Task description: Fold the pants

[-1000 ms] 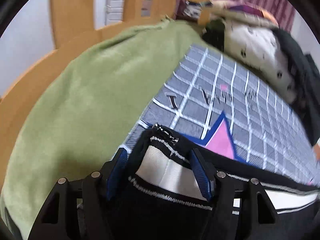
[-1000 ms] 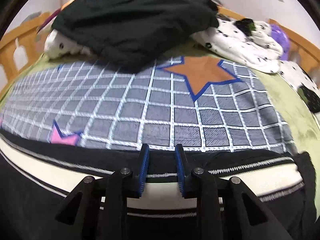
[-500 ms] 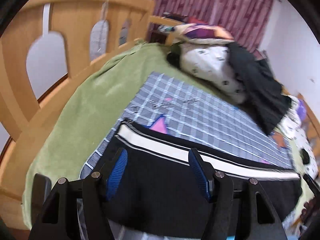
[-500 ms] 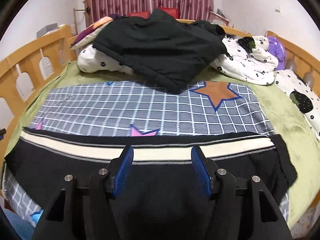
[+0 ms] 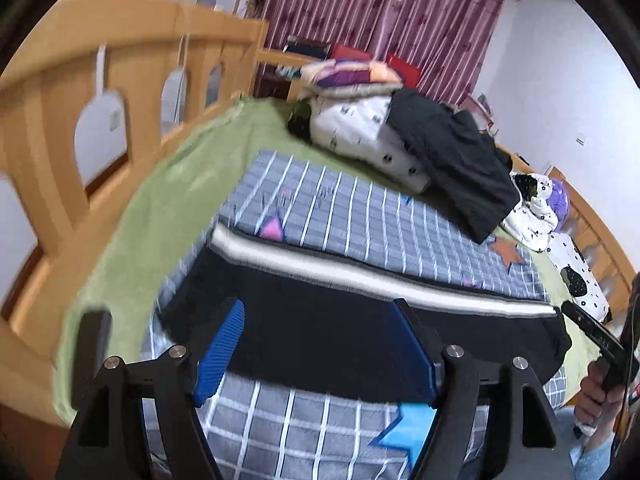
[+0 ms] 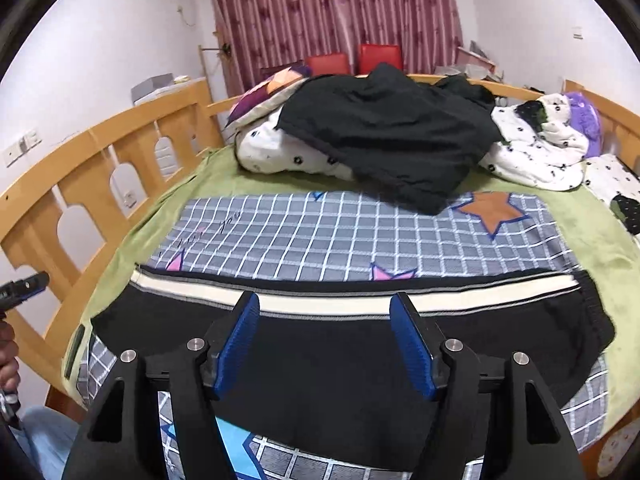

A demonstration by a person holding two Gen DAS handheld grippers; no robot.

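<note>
Black pants with a cream side stripe (image 6: 352, 344) lie folded lengthwise across a grey checked mat (image 6: 340, 236) on the bed; they also show in the left wrist view (image 5: 332, 328). My left gripper (image 5: 316, 344) is open and empty, raised above and in front of the pants' left part. My right gripper (image 6: 324, 340) is open and empty, raised above their middle. The right gripper's tip shows at the right edge of the left wrist view (image 5: 592, 328); the left gripper's tip shows at the left edge of the right wrist view (image 6: 24, 284).
A heap of white spotted bedding (image 6: 280, 152) and a black garment (image 6: 392, 136) lies at the far side of the bed. A wooden bed rail (image 5: 92, 112) runs along the left. A green sheet (image 5: 160, 208) surrounds the mat. A small dark object (image 6: 74, 344) lies at the mat's left corner.
Both grippers have let go of the pants, opened wide and drawn back and upward. The pants now lie flat on the mat.
</note>
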